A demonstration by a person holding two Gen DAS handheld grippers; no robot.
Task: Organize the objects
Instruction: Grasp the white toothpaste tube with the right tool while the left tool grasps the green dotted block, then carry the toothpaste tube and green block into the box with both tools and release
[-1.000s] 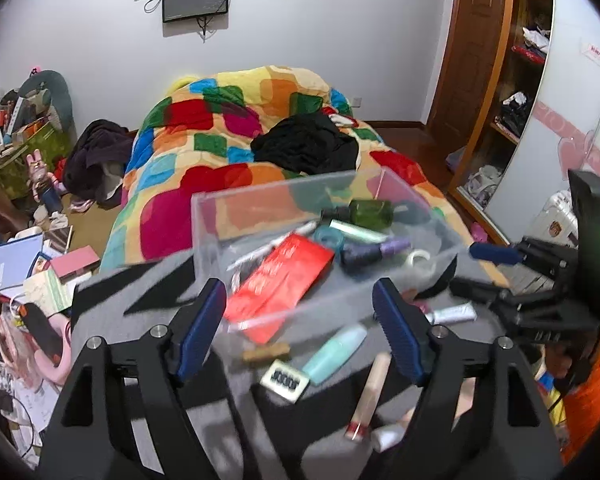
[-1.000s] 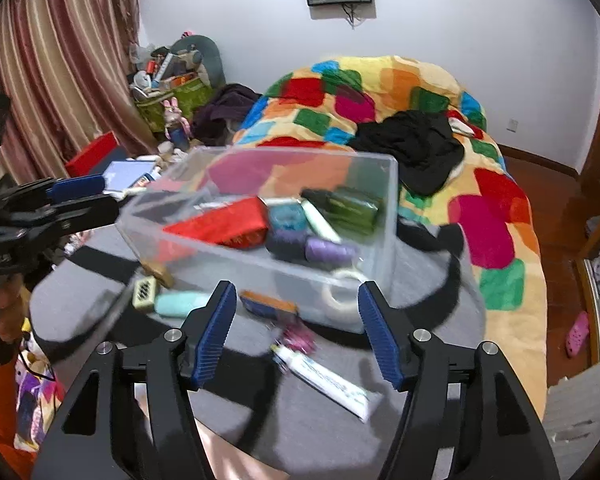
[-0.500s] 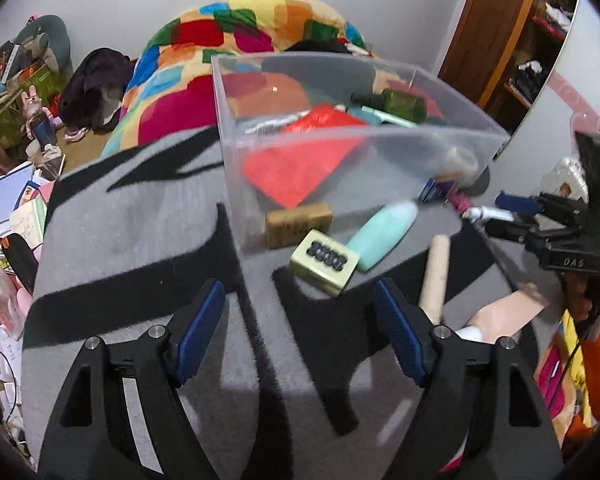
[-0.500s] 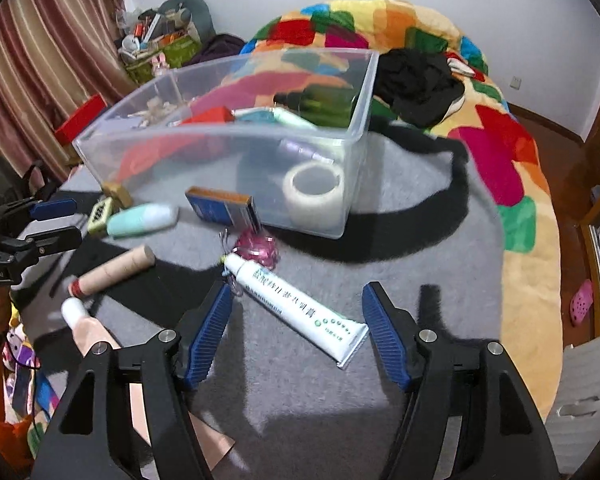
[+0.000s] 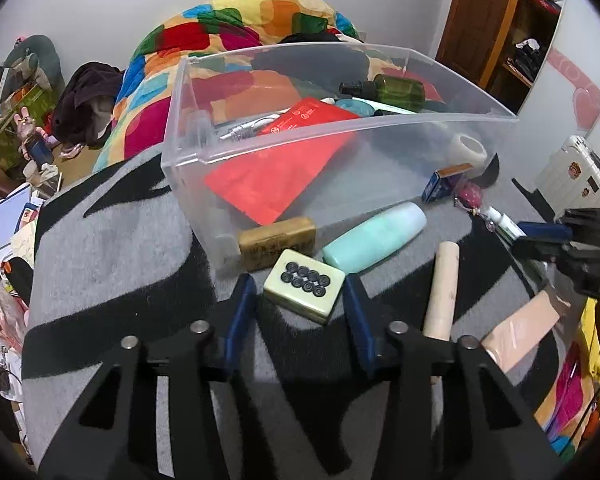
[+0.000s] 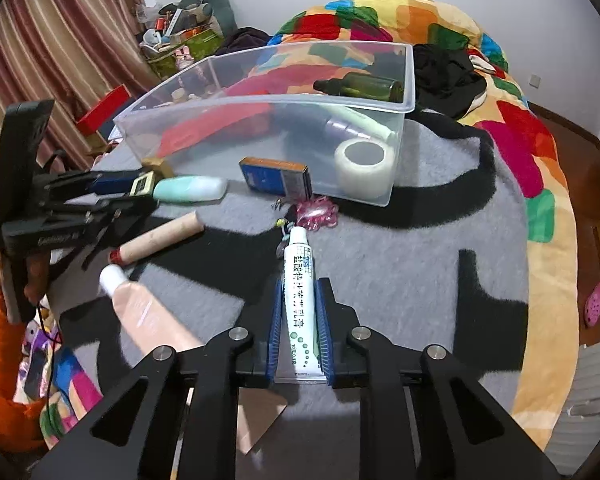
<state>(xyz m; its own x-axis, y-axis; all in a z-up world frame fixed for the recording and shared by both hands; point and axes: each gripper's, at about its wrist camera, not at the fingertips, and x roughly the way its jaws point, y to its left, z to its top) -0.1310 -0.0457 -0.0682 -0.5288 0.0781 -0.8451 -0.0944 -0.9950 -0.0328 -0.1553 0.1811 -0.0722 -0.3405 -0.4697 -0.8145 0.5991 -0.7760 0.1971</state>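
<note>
Left wrist view: the left gripper [image 5: 300,292] is sitting low over the grey and black blanket [image 5: 112,248], its blue pads partly closed around the mahjong tile [image 5: 305,286]; whether the pads are touching the tile I cannot tell.
Mahjong tile: lying flat, dotted face up, just in front of the clear plastic bin [image 5: 340,136], touching or nearly touching the brown block [image 5: 277,243] and the mint bottle [image 5: 375,237].
Beige stick [image 5: 443,286]: lying on the blanket just right of the tile.
Right wrist view: the right gripper [image 6: 300,320] is pinching the white ointment tube [image 6: 299,296] between its pads, jaws nearly closed, gripping the tube's lower half.
Ointment tube: lying lengthwise along the fingers, its cap end pointing toward the pink hair clip [image 6: 317,212] and just short of it.
Bin contents: a green glass bottle [image 6: 360,86] at the far side, a red packet [image 5: 280,168] on the floor of the bin, a roll of clear tape [image 6: 365,162] in the near right corner.
Blue box [image 6: 278,174]: leaning against the bin's near wall, outside it.
Pink tube [image 6: 148,312]: lying at the blanket's left edge, cap toward the bin.
Background: a patchwork quilt [image 6: 420,20] is covering the bed behind the bin.
</note>
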